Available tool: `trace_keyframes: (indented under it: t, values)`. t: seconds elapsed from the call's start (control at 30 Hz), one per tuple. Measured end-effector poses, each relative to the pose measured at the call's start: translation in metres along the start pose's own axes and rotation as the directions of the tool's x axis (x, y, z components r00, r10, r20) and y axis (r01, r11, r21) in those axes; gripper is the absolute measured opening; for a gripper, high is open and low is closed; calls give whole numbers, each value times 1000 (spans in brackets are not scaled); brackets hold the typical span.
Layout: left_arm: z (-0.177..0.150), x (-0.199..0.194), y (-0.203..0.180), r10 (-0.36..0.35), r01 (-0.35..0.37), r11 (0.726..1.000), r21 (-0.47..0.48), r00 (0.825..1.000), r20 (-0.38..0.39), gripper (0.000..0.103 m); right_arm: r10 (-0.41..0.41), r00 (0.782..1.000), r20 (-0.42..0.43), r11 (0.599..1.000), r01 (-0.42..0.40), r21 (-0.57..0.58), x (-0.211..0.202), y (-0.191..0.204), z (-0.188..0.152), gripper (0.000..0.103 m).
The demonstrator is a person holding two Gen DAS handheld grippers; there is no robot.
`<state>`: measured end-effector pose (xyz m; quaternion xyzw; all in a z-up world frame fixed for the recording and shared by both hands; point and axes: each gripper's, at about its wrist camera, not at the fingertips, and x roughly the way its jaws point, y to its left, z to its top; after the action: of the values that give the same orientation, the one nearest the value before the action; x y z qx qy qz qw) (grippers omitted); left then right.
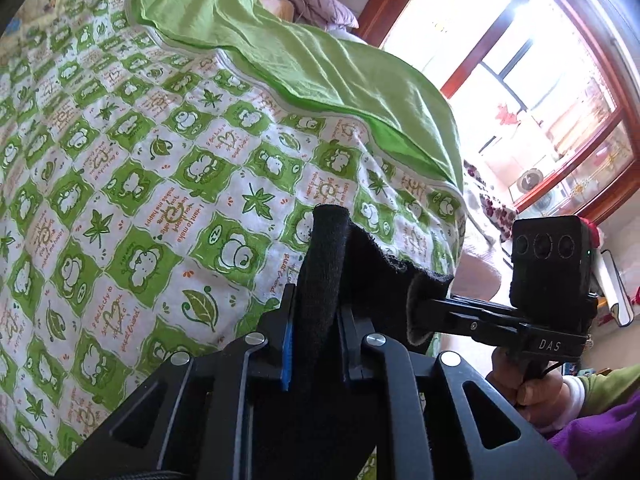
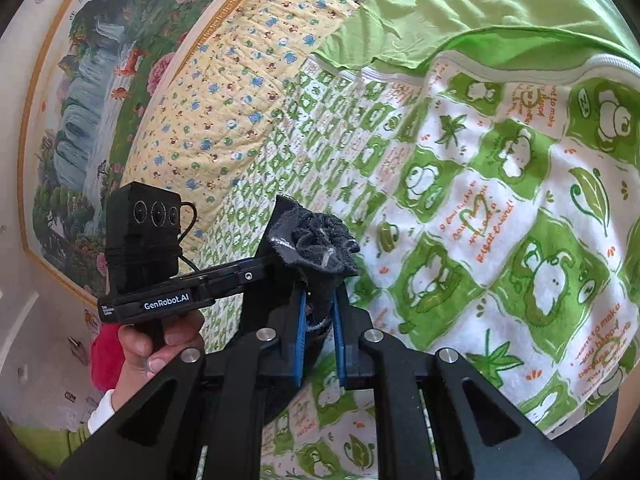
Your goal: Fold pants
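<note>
The black pants (image 1: pixel 352 264) hang bunched between both grippers, lifted above the bed. My left gripper (image 1: pixel 316 312) is shut on one part of the black fabric, which rises out of its jaws. My right gripper (image 2: pixel 320 308) is shut on another bunched edge of the pants (image 2: pixel 316 244). In the left wrist view the right gripper (image 1: pixel 432 308) comes in from the right and grips the same cloth. In the right wrist view the left gripper (image 2: pixel 276 264) comes in from the left and touches the bunch. Most of the pants hang out of sight below the grippers.
A green-and-white cartoon-print blanket (image 1: pixel 152 184) covers the bed. A plain green sheet (image 1: pixel 288 52) lies along its far edge. A yellow quilt (image 2: pixel 216 92) and a framed painting (image 2: pixel 100 92) are behind. A window (image 1: pixel 540 80) is to the right.
</note>
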<state>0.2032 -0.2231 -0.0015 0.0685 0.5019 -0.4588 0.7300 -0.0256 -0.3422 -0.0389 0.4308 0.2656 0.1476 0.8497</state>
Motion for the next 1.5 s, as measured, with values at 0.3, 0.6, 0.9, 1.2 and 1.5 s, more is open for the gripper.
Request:
trace_keyframes:
  t: [0.3, 0.6, 0.9, 1.2, 1.5]
  values:
    - [-30, -88, -7, 3, 1, 1000, -18, 984, 180, 10, 259, 964, -64, 962, -263, -68, -2, 58, -4, 13]
    - [-83, -138, 2, 65, -44, 996, -83, 962, 266, 10, 332, 921, -206, 929, -357, -99, 30, 101, -35, 13]
    - [-154, -160, 29, 121, -56, 976, -208, 942, 313, 9, 312, 873, -375, 911, -387, -141, 71, 129, -73, 13]
    - [-212, -151, 69, 191, -85, 931, -355, 942, 276, 7, 237, 829, -507, 925, -353, -145, 124, 128, -107, 13]
    - [-249, -145, 86, 250, -113, 881, -460, 936, 248, 8, 125, 808, -575, 941, -281, -190, 148, 126, -128, 31]
